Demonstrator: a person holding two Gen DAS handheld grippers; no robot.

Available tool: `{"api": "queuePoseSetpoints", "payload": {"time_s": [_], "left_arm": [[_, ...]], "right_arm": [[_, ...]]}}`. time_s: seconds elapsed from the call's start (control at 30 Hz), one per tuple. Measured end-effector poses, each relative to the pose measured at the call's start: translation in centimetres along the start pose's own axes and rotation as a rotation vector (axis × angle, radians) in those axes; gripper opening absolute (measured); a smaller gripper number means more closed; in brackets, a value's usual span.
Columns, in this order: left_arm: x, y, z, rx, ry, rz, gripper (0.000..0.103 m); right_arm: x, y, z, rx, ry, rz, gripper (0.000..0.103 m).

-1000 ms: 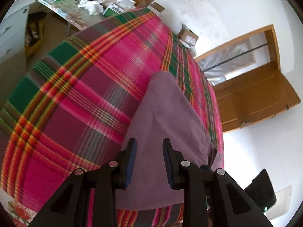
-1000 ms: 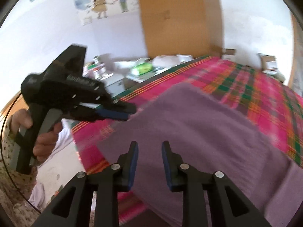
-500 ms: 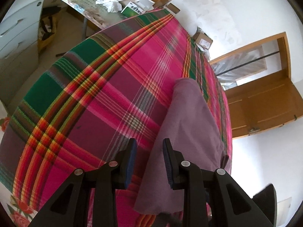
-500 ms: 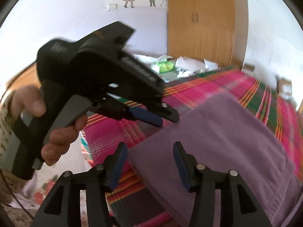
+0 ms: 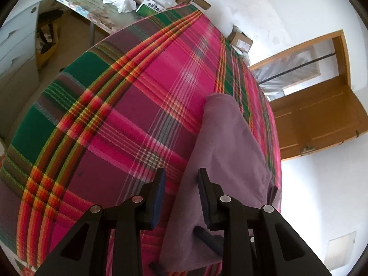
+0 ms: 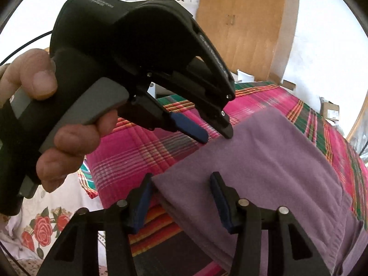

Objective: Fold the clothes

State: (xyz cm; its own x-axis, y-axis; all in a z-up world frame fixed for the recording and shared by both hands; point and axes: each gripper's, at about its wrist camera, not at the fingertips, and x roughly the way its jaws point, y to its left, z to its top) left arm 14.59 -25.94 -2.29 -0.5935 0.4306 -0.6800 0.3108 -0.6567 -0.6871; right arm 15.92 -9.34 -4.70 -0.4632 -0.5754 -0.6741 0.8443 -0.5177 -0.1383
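Observation:
A purple garment (image 5: pixel 230 151) lies folded in a long strip on the plaid bedspread (image 5: pixel 119 115). My left gripper (image 5: pixel 181 184) hovers over its left edge, jaws apart, nothing pinched. In the right wrist view a hand holds that left gripper (image 6: pixel 217 136), its tips just above the garment (image 6: pixel 264 161). My right gripper (image 6: pixel 181 181) straddles the near corner. Its jaws are closing, the cloth lies between them, and the pads do not press it. Its fingers (image 5: pixel 207 238) also show at the bottom of the left wrist view.
A cluttered desk (image 5: pixel 103 2) and white drawers (image 5: pixel 13 36) stand beyond the bed's far left side. A cardboard box (image 5: pixel 239 40) and a wooden door (image 5: pixel 322 119) are at the right. A wardrobe (image 6: pixel 241 27) stands behind. A floral sheet (image 6: pixel 46 225) shows at the bed's edge.
My right gripper's jaws opened wider and it dropped toward the garment's near corner, closing in on the left gripper. The garment settled into a narrower strip, further right in the left view.

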Motion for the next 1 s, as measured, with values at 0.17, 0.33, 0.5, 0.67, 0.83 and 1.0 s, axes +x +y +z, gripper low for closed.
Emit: {"api": "queuePoseSetpoints", "payload": {"time_s": [0.17, 0.33, 0.5, 0.67, 0.83, 1.0], "left_arm": [[0.5, -0.3, 0.3, 0.015, 0.016, -0.01, 0.029], [1.0, -0.6, 0.7, 0.02, 0.039, -0.023, 0.03], [2.1, -1.2, 1.4, 0.03, 0.075, -0.049, 0.03], [3.0, -2.0, 2.2, 0.046, 0.089, -0.044, 0.03], [4.3, -3.0, 3.3, 0.05, 0.114, -0.071, 0.03], [5.0, -3.4, 3.8, 0.041, 0.136, -0.085, 0.03]], "right_arm": [[-0.1, -0.8, 0.1, 0.033, -0.002, -0.02, 0.02], [-0.2, -1.4, -0.2, 0.036, -0.014, -0.009, 0.019], [-0.4, -2.5, 0.0, 0.054, -0.039, 0.013, 0.019], [-0.9, -3.6, 0.3, 0.079, -0.065, 0.027, 0.019], [-1.3, -4.7, 0.5, 0.098, -0.09, 0.033, 0.019], [-2.3, -4.3, 0.3, 0.107, -0.112, 0.034, 0.019]]}}
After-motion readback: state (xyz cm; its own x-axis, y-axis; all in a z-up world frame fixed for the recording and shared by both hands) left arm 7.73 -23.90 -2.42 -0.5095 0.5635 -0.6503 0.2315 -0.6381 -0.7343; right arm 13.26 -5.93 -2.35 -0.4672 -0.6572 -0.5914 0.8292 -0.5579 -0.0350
